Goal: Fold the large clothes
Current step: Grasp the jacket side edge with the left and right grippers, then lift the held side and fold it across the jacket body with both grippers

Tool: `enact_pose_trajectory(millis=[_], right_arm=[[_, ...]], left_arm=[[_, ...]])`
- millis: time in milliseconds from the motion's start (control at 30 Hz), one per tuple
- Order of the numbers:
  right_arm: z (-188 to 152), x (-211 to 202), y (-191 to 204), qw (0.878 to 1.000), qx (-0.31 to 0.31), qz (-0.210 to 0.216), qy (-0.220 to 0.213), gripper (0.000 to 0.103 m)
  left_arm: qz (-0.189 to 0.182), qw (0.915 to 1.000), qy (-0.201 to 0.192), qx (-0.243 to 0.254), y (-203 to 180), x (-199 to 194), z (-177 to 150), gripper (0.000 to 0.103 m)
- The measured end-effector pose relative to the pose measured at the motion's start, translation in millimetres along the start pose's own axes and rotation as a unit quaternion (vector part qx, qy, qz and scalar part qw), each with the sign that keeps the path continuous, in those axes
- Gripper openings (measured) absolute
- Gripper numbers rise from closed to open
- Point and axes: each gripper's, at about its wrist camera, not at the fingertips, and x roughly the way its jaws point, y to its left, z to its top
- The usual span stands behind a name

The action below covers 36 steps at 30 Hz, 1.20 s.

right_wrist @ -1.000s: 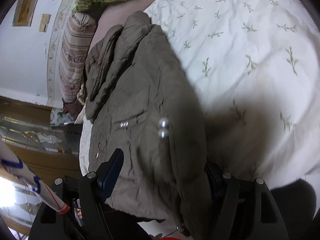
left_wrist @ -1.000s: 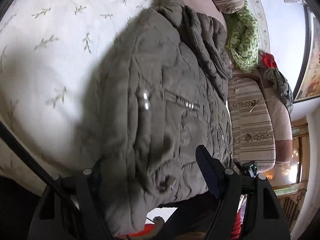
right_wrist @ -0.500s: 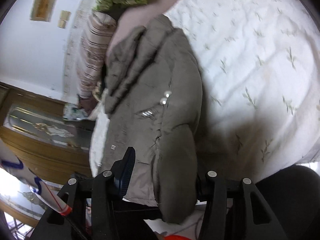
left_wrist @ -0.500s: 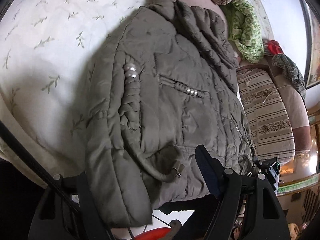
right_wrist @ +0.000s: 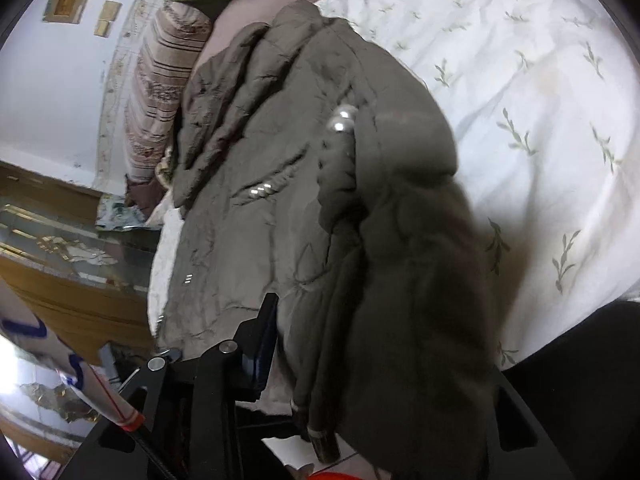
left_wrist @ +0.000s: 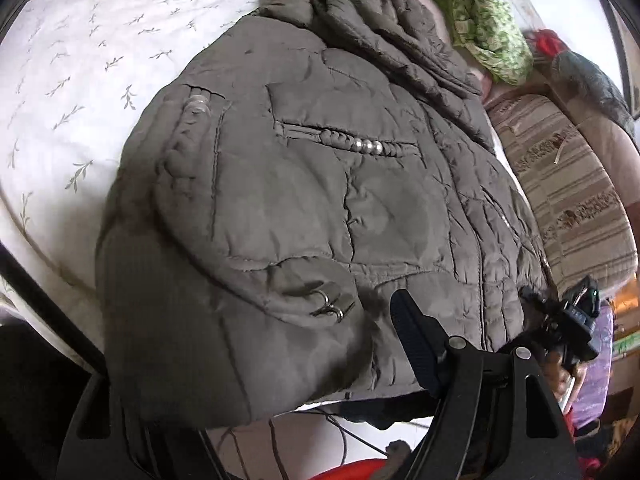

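My right claw (right_wrist: 360, 344) was closing on the near hem of the olive padded jacket (left_wrist: 320, 200), fabric bunched between its jaws. My left claw (left_wrist: 256, 360) stood spread, the jacket's hem draped between its fingers; grip unclear. The jacket lay across a white leaf-print bedspread (left_wrist: 80, 80), beside striped cushions (left_wrist: 568, 200).

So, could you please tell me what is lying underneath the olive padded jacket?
The jacket lies on a white bedspread printed with small green sprigs, which shows along its side. Its near hem overhangs the bed edge. Whatever lies directly beneath the jacket's middle is covered.
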Motion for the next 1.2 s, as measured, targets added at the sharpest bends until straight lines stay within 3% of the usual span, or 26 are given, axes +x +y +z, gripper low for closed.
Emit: enact_pose_trajectory(millis=[133,200,267,367,600,867,1033,1200], right_arm=[[-7.2,3.7,-2.9,0.999,0.021,-0.004,-0.031,0.049],[-7.4,0.6,1.2,0.999,0.014,-0.018,-0.030,0.045],[-6.9,-3.4,8.4,0.999,-0.001,-0.023,-0.028,0.030],[-6.1,-12.1,23.2,0.999,-0.026,-0.030,-0.035,0.021],[-11.3,-41.2,53.4,0.995,-0.076,-0.020,-0.060,0.017],[-34.7,-72.9,73.8,0.990,-0.124,-0.018,-0.064,0.017],[-34.0,-65.1,68.4,0.991,-0.116,-0.030,-0.055,0.017],[-23.7,-70.4,86.2,0.989,-0.130,-0.038,-0.060,0.017]], left_arm=[[0.020,0.9994,-0.004,-0.027,-2.0,-1.5,1.9,0.070],[0.048,0.9987,-0.008,-0.017,-7.6,-5.6,2.0,0.047],[0.073,0.9973,-0.009,0.002,-14.8,-12.2,4.1,0.031],[0.070,0.9973,-0.020,0.002,-22.2,-25.3,8.8,0.023],[0.072,0.9944,-0.073,0.027,-41.8,-68.5,9.1,0.019],[0.045,0.9962,-0.073,0.017,-28.3,-93.3,2.3,0.019],[0.073,0.9950,-0.060,0.030,-32.4,-79.8,6.6,0.019],[0.066,0.9927,-0.090,0.045,-44.1,-92.9,17.3,0.019]])
